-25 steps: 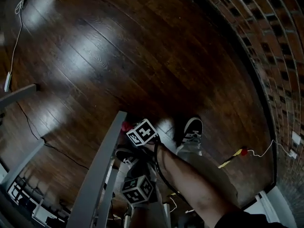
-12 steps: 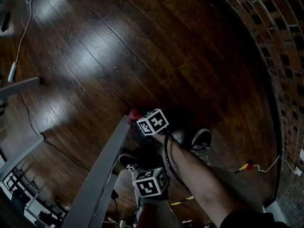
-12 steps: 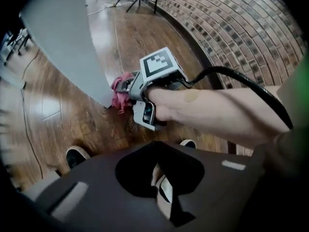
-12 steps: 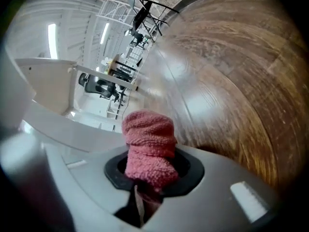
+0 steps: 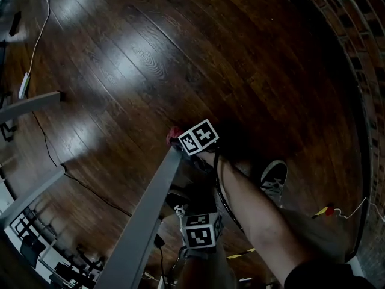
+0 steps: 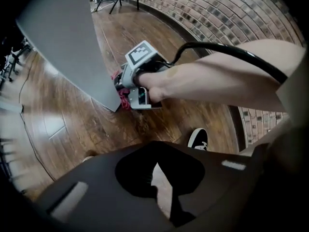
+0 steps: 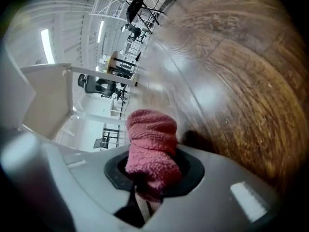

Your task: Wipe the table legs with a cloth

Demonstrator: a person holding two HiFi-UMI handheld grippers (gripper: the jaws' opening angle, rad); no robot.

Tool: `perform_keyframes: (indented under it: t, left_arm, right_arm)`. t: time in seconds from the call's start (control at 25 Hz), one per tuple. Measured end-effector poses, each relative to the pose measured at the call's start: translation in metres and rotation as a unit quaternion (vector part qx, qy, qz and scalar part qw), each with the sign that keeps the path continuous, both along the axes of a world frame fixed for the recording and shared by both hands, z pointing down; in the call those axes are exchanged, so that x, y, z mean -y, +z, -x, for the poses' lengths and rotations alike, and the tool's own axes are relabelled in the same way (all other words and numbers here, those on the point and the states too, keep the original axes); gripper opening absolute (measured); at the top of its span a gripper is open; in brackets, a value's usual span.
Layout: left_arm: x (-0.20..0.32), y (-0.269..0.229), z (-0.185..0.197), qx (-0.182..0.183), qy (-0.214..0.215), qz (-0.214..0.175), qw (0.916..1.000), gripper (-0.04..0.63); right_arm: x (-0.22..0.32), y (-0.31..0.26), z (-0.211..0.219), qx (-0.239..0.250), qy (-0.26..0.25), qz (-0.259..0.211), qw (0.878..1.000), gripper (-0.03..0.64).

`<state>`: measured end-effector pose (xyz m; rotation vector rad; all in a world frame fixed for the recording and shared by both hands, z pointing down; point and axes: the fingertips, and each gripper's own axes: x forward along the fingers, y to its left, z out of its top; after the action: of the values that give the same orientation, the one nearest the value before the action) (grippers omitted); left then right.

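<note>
Floorboards [image 5: 150, 59] below cloth [image 5: 174, 132]; brick wall [image 5: 361, 41] nearby.

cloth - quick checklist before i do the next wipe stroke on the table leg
1. Cloth gripped by the right gripper: ok, bunched between its fingers.
2. Cloth against the table leg: ok, it meets the leg's end.
3. Left gripper out of the way: ok, shut, empty, off the leg.
4. Cable clear of the leg: ok, it runs along the forearm.
5. Leg's far side clean: cannot tell.
</note>
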<state>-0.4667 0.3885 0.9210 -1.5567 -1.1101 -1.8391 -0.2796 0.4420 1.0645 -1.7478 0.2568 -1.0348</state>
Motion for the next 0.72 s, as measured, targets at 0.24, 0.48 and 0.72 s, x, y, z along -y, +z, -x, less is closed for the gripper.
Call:
perform_keyframes:
  t: [0.24,0.48,0.72]
  left_arm:
    - [0.017,-0.049,0.011,0.01,-0.011,-0.016,0.9998,-0.005]
    - [0.018,-0.12,0.039,0.033,0.027,-0.013,0.999,-0.005]
    - [0.019,-0.195,0.042,0.035,0.057,-0.001,0.9978,-0.005]
  right_arm:
    - [0.01,-0.098,0.003,-0.048,0.013,-0.054,0.997,0.071]
    - [0.006,-0.204,0.002,-0.061,0.021,-0.064,0.996,0.071]
    - [0.008,-0.305,0.008,-0.062,0.034,-0.064,0.995,0.071]
